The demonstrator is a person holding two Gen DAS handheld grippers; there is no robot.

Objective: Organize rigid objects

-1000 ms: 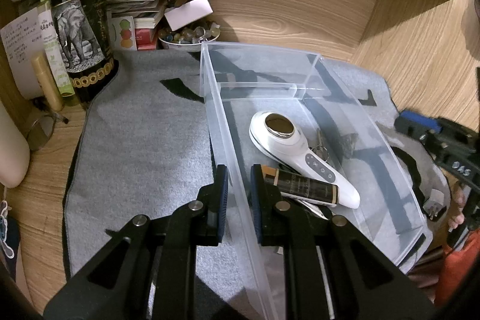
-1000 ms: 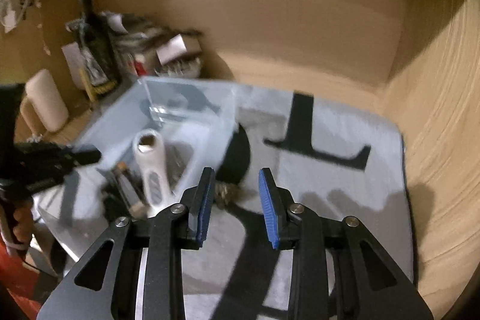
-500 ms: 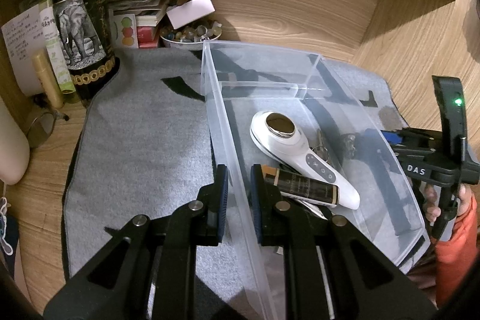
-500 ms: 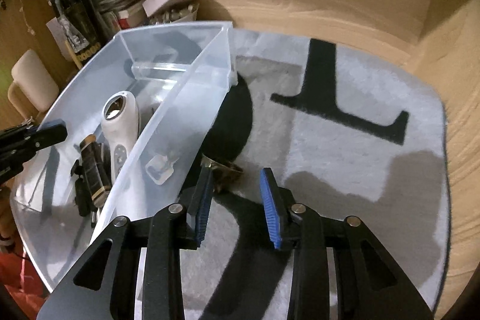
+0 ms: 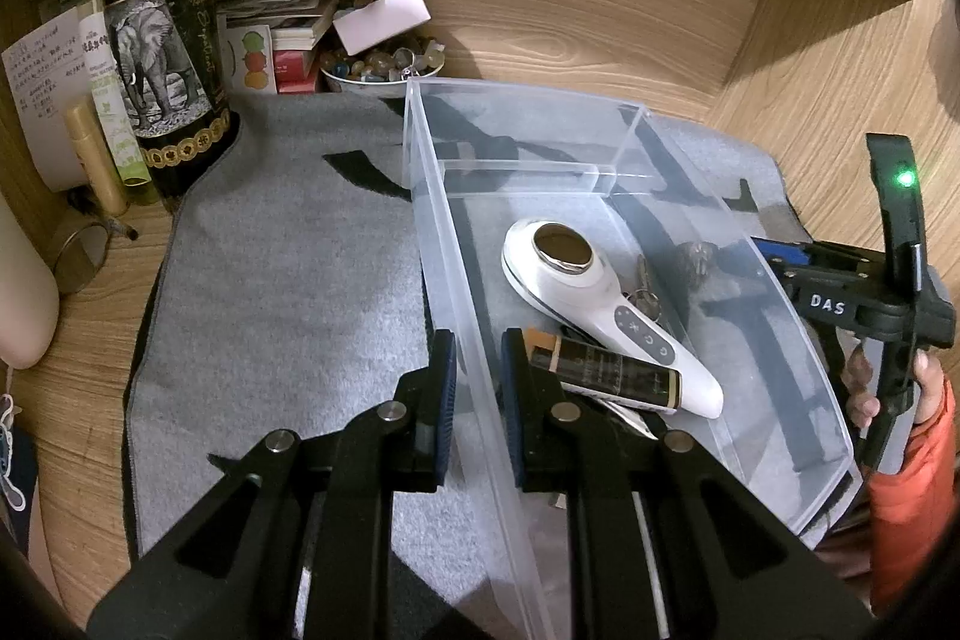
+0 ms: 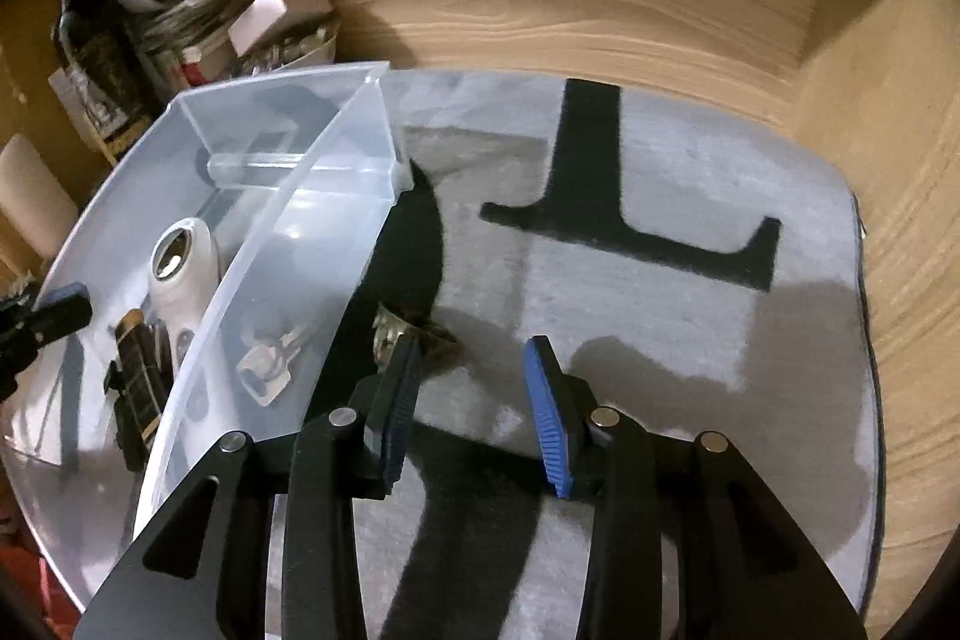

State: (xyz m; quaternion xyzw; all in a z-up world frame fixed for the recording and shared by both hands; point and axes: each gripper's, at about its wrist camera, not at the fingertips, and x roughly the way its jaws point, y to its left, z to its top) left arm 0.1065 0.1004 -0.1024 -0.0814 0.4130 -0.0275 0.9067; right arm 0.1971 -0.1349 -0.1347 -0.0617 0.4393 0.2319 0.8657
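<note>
Looking at where the small metallic trinket (image 6: 414, 334) sits, it's found on the grey mat (image 6: 660, 280) just outside the clear plastic bin (image 6: 288, 232), right up against the bin's near wall. From the right gripper (image 6: 474, 400) it lies ahead and off to the left, partly hidden behind the left blue pad, so it isn't centred between the jaws yet. Those jaws are spread and still widening a little, with nothing caught between them. A nudge to the left would probably be needed before anything can be pinched. The trinket looks stubby and lumpy; a long axis can't really be told from here.

The right hand is clearly the nearer one. The left gripper (image 5: 477, 388) is clamped shut on the bin's left wall, one pad outside and one inside, so the bin is being steadied on that side.

What's given by the left wrist view and not so well by the other: the bin's contents laid out plainly, with a white handheld device (image 5: 600, 292), a dark tube (image 5: 606, 370) lying across it and some keys (image 5: 645, 295). The trinket is only seen there as a blur through the far wall. The clear gap between trinket and pads is shown only by the right wrist view.
</note>
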